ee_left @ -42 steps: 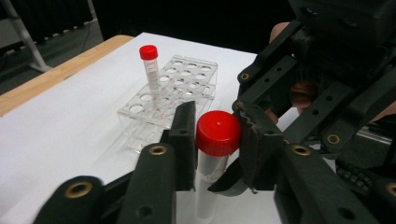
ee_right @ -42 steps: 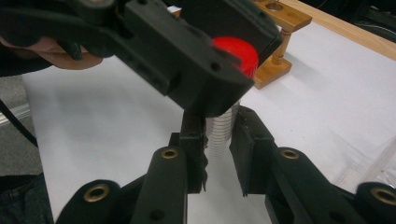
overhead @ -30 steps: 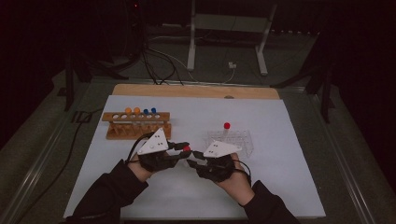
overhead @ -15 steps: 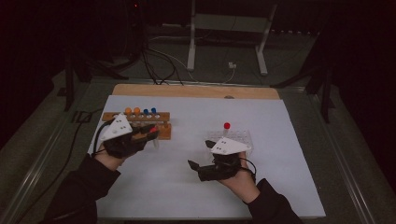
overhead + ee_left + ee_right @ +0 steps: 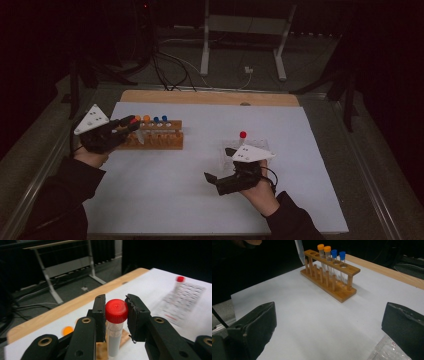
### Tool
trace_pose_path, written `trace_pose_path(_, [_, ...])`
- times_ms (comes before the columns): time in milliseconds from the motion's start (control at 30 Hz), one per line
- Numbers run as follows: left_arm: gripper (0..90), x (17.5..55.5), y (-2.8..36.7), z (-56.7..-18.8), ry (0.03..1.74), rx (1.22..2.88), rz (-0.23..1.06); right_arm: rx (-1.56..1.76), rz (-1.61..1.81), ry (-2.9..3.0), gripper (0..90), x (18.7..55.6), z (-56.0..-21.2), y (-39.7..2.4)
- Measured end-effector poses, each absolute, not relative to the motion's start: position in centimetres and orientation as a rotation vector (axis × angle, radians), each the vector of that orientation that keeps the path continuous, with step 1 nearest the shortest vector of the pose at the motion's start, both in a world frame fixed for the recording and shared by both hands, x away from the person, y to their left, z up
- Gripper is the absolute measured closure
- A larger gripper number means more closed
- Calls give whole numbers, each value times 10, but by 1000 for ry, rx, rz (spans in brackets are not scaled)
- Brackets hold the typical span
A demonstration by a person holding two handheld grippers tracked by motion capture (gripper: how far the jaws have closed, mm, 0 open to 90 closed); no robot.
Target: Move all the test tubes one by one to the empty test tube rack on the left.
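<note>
Clamped in my left tongs (image 5: pixel 115 315) is one red-capped tube (image 5: pixel 115 326): its cap sits squarely between the two black jaws at the centre of the left gripper view, the clear body hanging below them, and the jaws press on either side of it. From above, those tongs (image 5: pixel 131 125) sit at the left of the frame, at the left end of the wooden rack (image 5: pixel 155 139), tube (image 5: pixel 138 134) and all.

I count four tubes standing in that rack: two with orange caps (image 5: pixel 324 248) and two with blue caps (image 5: pixel 338 253), lined up along the top bar in the upper middle of the right gripper view. One more red-capped tube (image 5: pixel 243 135) stands in the clear plastic rack (image 5: pixel 226 148) at centre right of the high view, just beyond my right hand (image 5: pixel 260 192).

My right tongs (image 5: pixel 220 165) hang loose and grip nothing; the jaws have just been opening and now stand spread wide, one at the lower left and one at the lower right of their own view, with bare white table sheet (image 5: pixel 312 322) between them. They lie well apart from the held tube, low in the middle of the high view.
</note>
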State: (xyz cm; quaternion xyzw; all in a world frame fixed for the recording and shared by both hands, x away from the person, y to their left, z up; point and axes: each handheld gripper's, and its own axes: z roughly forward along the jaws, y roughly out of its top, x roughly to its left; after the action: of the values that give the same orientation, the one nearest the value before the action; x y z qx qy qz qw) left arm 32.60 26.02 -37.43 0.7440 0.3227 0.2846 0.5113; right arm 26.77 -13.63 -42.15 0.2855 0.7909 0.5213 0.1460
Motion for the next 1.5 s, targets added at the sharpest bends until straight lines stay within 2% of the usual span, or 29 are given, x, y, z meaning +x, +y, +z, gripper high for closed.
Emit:
trace_pose_path(500, [717, 372, 289, -378, 954, 1659, 795, 816, 1490, 2280, 0, 269, -422, -137])
trace_pose_path(733, [717, 388, 294, -398, 1014, 1640, 802, 816, 1485, 2284, 0, 269, -423, -138])
trace_pose_path(800, [717, 391, 295, -405, 1029, 1624, 767, 819, 1485, 2284, 0, 269, -423, -138])
trace_pose_path(1500, [716, 402, 281, -447, 1094, 1780, 743, 824, 1489, 2296, 0, 270, -423, -140])
